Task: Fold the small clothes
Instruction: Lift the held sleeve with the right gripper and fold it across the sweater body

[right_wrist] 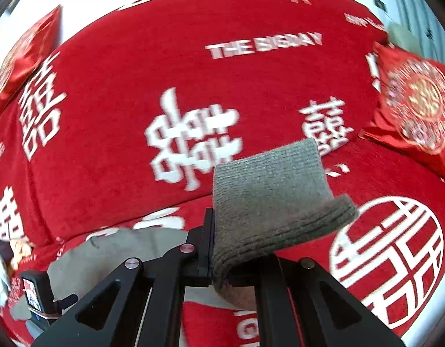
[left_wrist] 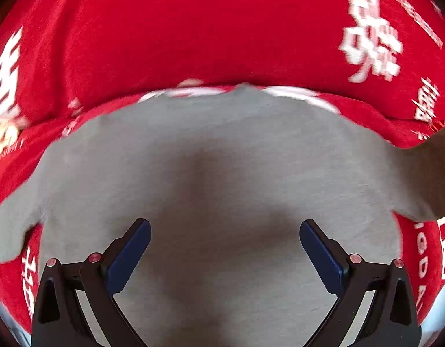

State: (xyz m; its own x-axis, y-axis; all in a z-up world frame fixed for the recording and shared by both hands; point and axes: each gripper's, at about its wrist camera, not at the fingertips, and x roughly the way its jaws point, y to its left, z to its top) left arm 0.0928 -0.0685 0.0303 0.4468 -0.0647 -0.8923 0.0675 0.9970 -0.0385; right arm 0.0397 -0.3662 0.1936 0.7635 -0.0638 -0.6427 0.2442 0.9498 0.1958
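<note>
The grey garment's ribbed cuff (right_wrist: pixel 268 202) is pinched by the right gripper (right_wrist: pixel 219 263), apparently pointing toward one o'clock; the left gripper (left_wrist: pixel 225 248) is spread.

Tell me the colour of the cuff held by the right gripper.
Grey ribbed knit cuff; clearest in right wrist view.

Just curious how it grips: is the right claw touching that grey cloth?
Touching. The right wrist view shows the right claw shut on a ribbed edge of the grey cloth, which sticks up from between its fingers.
</note>
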